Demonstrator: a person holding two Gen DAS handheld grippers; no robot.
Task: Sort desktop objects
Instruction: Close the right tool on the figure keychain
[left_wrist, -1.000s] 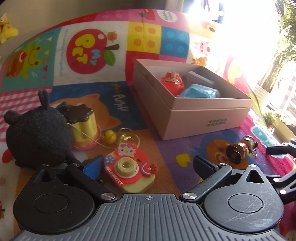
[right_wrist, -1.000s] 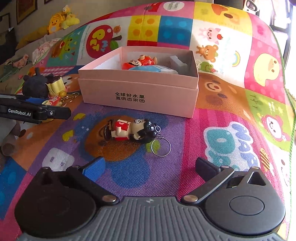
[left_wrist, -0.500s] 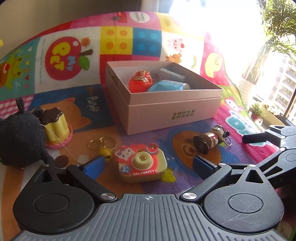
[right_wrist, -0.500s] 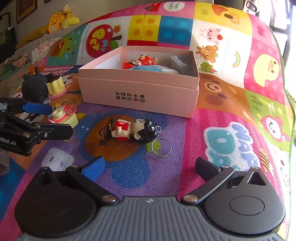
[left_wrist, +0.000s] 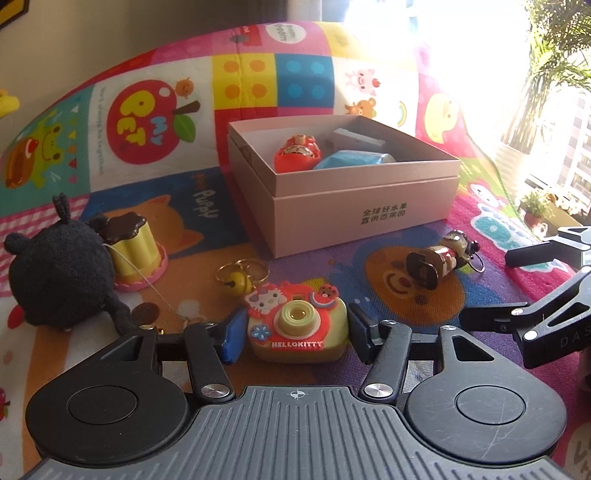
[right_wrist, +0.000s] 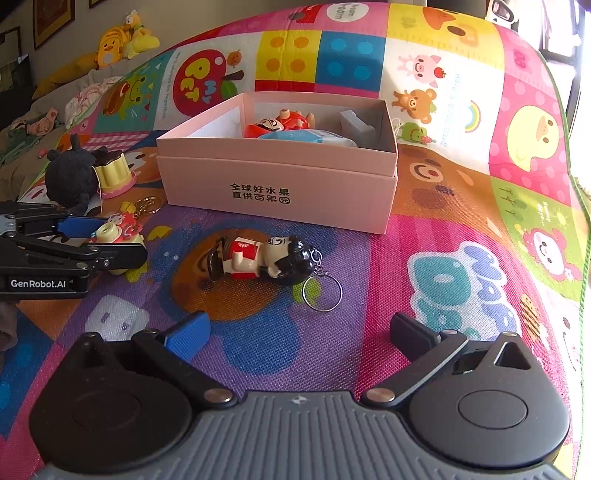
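A Hello Kitty toy camera (left_wrist: 297, 326) lies on the play mat between the fingers of my left gripper (left_wrist: 295, 332). The jaws have narrowed and sit close on both of its sides; I cannot tell if they touch it. It also shows in the right wrist view (right_wrist: 117, 236). My right gripper (right_wrist: 299, 332) is open and empty, just short of a doll keychain (right_wrist: 262, 258) lying on the mat. A pink box (left_wrist: 365, 214) holds a red daruma toy (left_wrist: 297, 153), a blue object (left_wrist: 351, 159) and a grey block (left_wrist: 356, 139).
A black plush (left_wrist: 59, 277) and a yellow pudding toy (left_wrist: 133, 251) lie at the left. A yellow bell with key rings (left_wrist: 240, 277) lies behind the camera. The doll keychain (left_wrist: 439, 258) lies right of the camera. Soft toys (right_wrist: 118, 40) sit far back.
My left gripper has moved forward around the toy camera and its jaws have narrowed on it. My right gripper has hardly moved.
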